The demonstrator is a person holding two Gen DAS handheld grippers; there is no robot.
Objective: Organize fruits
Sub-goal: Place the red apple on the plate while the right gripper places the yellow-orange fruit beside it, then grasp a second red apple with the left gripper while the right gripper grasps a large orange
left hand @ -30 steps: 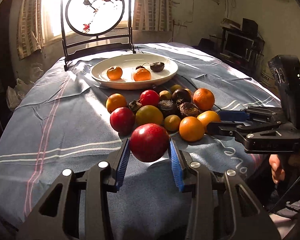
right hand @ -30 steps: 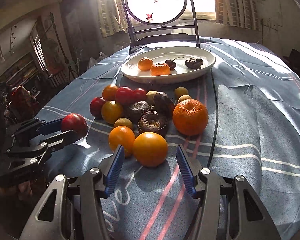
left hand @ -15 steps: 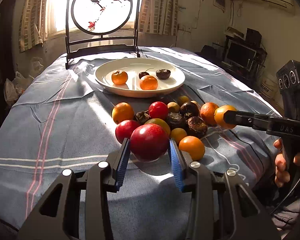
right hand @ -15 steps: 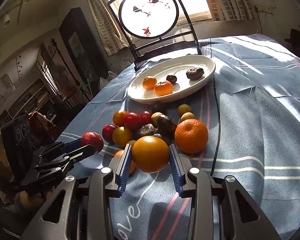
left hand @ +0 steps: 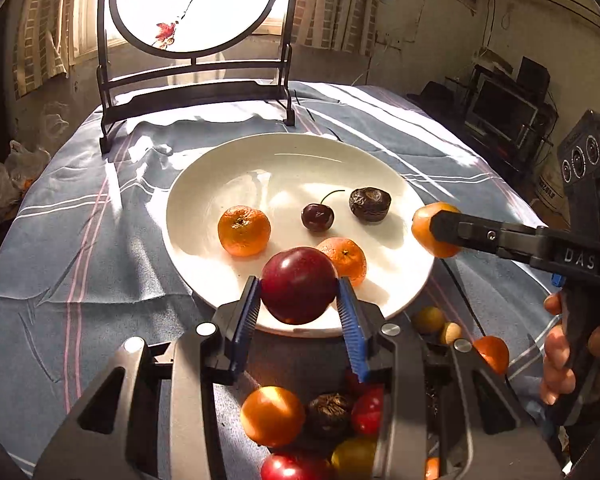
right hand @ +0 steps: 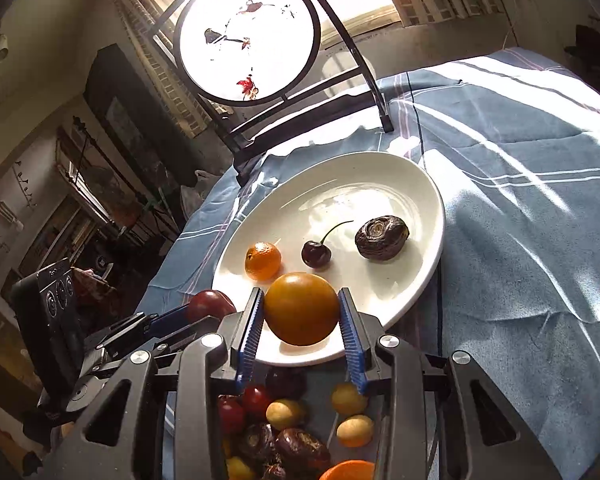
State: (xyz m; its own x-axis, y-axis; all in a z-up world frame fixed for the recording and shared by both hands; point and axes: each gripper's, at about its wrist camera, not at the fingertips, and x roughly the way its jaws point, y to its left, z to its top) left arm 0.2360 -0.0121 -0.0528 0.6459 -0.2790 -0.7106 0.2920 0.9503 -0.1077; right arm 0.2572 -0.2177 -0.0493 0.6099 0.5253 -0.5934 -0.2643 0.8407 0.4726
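Plate (left hand: 204,184) carries two tangerines, one cherry, one dark fruit.

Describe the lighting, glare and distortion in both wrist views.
Left wrist view: the backlit round screen is blown out white; sun stripes cross the tablecloth; glare sits on the white plate; the held red fruit carries a bright highlight. Right wrist view: the same screen is overexposed, the room at left dark, and fisheye curvature bends the edges.

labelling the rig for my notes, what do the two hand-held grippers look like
Both alike: the left hand-held gripper and right hand-held gripper have black angular plastic frames with cut-outs, silver round bolt heads and ribbed blue finger pads. The right one's side carries pale lettering, and a bare hand grips its black handle.
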